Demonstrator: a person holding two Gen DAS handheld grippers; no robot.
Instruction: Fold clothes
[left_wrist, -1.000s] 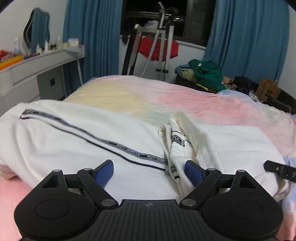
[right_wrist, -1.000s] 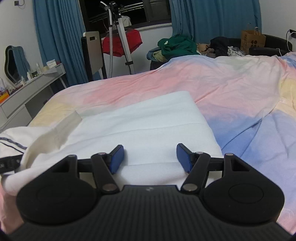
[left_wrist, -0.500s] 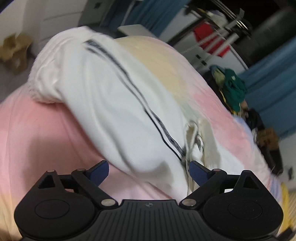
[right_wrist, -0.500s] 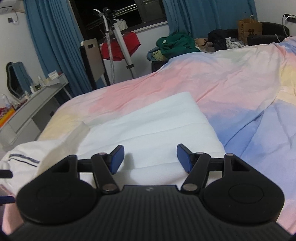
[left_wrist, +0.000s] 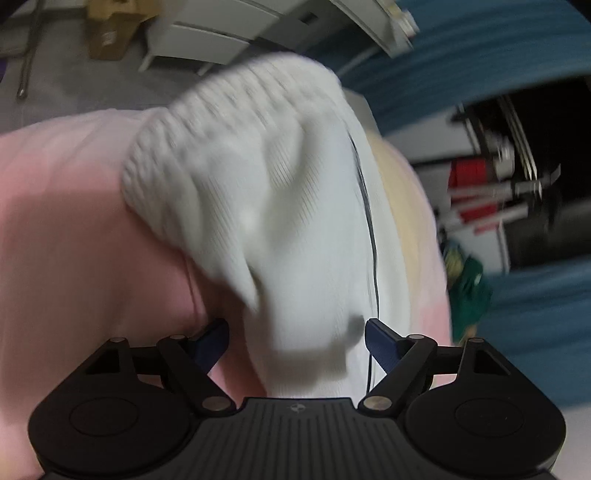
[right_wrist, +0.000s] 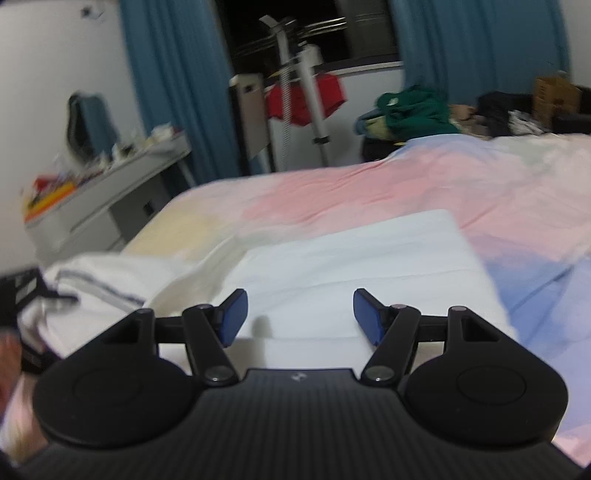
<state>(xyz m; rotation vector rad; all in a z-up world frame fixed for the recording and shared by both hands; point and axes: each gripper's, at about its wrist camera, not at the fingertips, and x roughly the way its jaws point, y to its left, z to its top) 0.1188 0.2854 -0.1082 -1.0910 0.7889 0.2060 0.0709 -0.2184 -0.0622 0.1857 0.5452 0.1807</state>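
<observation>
So the left gripper (left_wrist: 297, 341) is tilted hard, with its blue fingers (left_wrist: 208, 341) spread wide and the white garment (left_wrist: 280, 221) sitting right between them, not pinched. That garment has a ribbed cuff or hem (left_wrist: 221, 122) at the far end and a thin dark stripe (left_wrist: 369, 229) running down its side, and it's draped over the pink part of the bedsheet (left_wrist: 74, 240). Whole view is pretty motion-blurred, so I can't tell if the fingers are actually touching the fabric.

Right gripper (right_wrist: 298, 315) is level, fingers (right_wrist: 232, 314) wide apart too, holding nothing, hovering just over a flat, folded white piece (right_wrist: 369, 266) lying on the bed (right_wrist: 406, 188). To its left, the striped white garment (right_wrist: 110, 277) is bunched up near the bed's edge, and a bit of the other gripper's black body (right_wrist: 22, 291) pokes in there.

Background has blue curtains (right_wrist: 170, 92), a grey desk (right_wrist: 110, 184) with clutter, and a green clothes pile (right_wrist: 413, 107).
</observation>
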